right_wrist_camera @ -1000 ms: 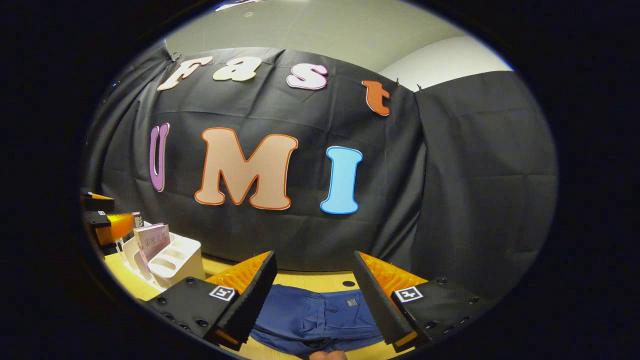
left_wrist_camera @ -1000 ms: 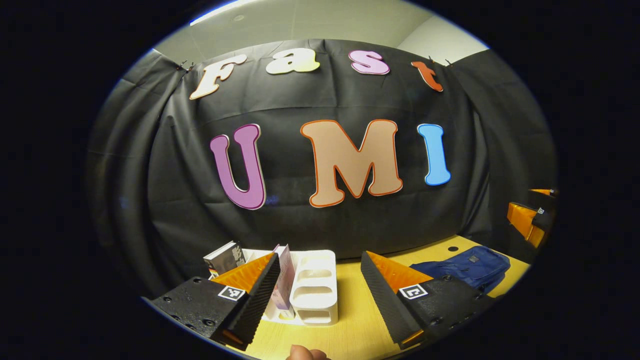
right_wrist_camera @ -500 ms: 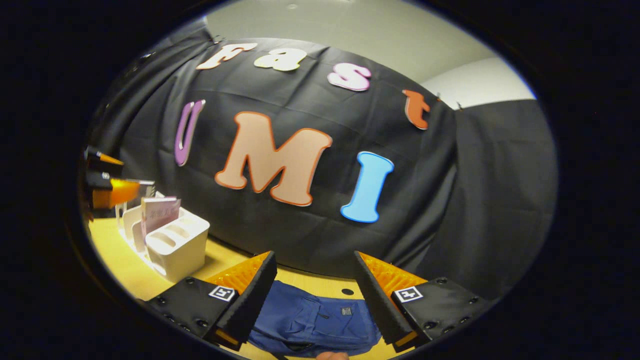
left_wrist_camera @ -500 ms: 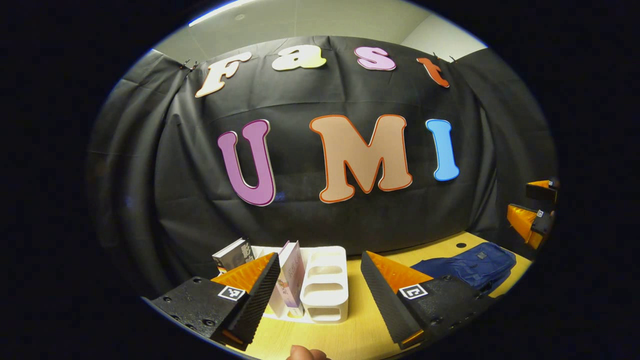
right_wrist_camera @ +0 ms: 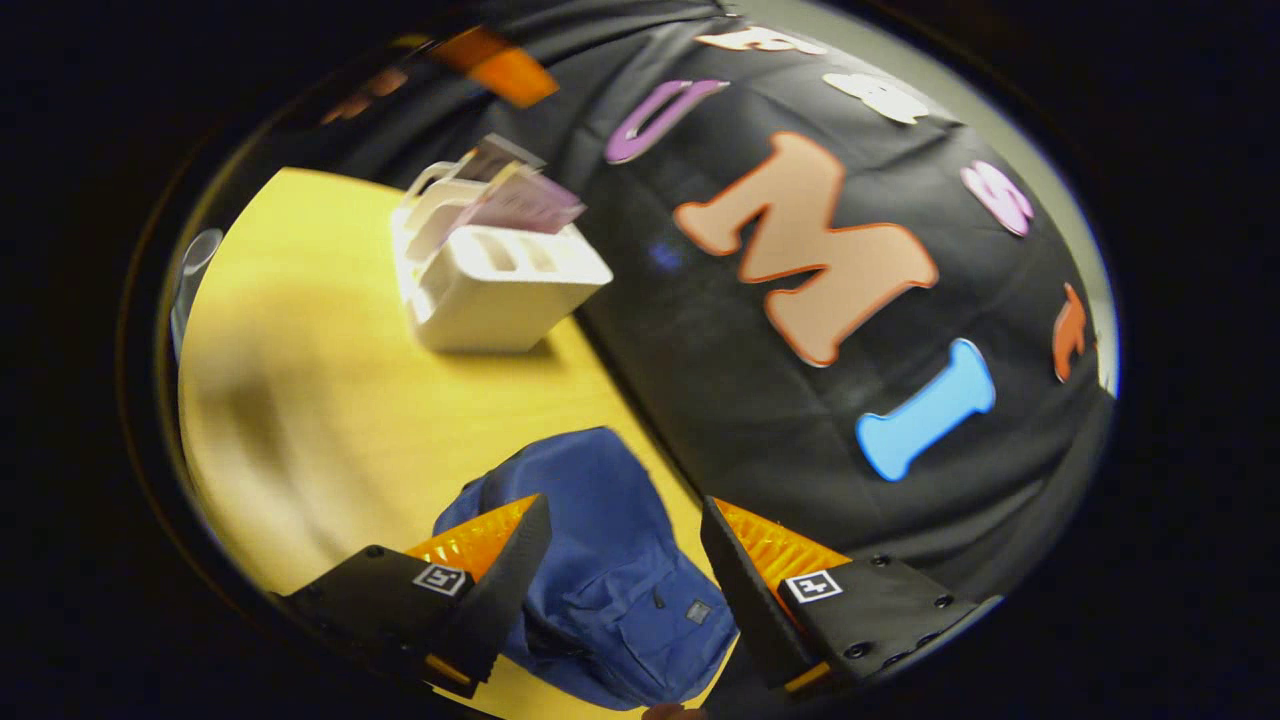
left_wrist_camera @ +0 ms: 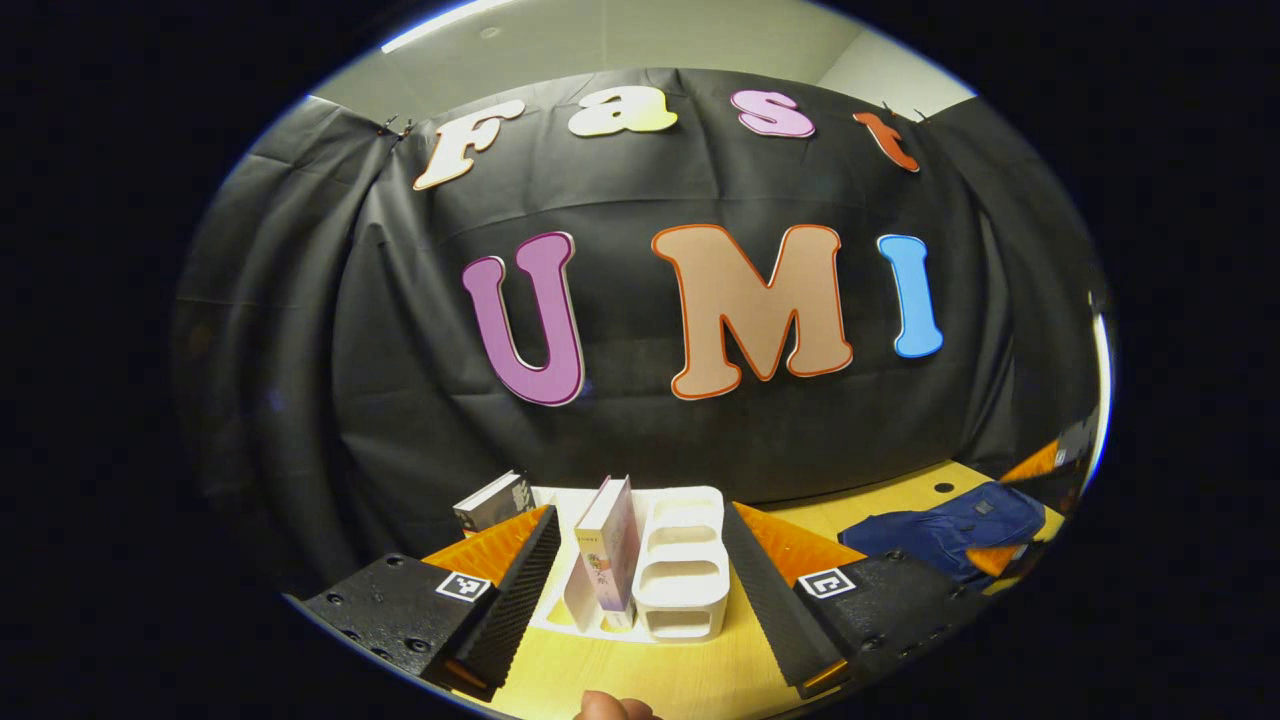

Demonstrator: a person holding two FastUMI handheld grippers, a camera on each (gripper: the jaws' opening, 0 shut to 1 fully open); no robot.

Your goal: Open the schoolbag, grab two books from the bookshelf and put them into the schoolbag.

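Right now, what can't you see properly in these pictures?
- Schoolbag zipper: right gripper view, too small; can't tell if open.
- Books in the bookshelf: right gripper view, motion blurred.
- Darker book: left gripper view, partly behind the left hand-held gripper finger.

No legible text on books or schoolbag.

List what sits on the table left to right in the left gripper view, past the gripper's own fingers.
Dark book leaning at the rack's left end → upright pale book → white rack with empty slots → blue schoolbag → the other gripper at the far right edge.
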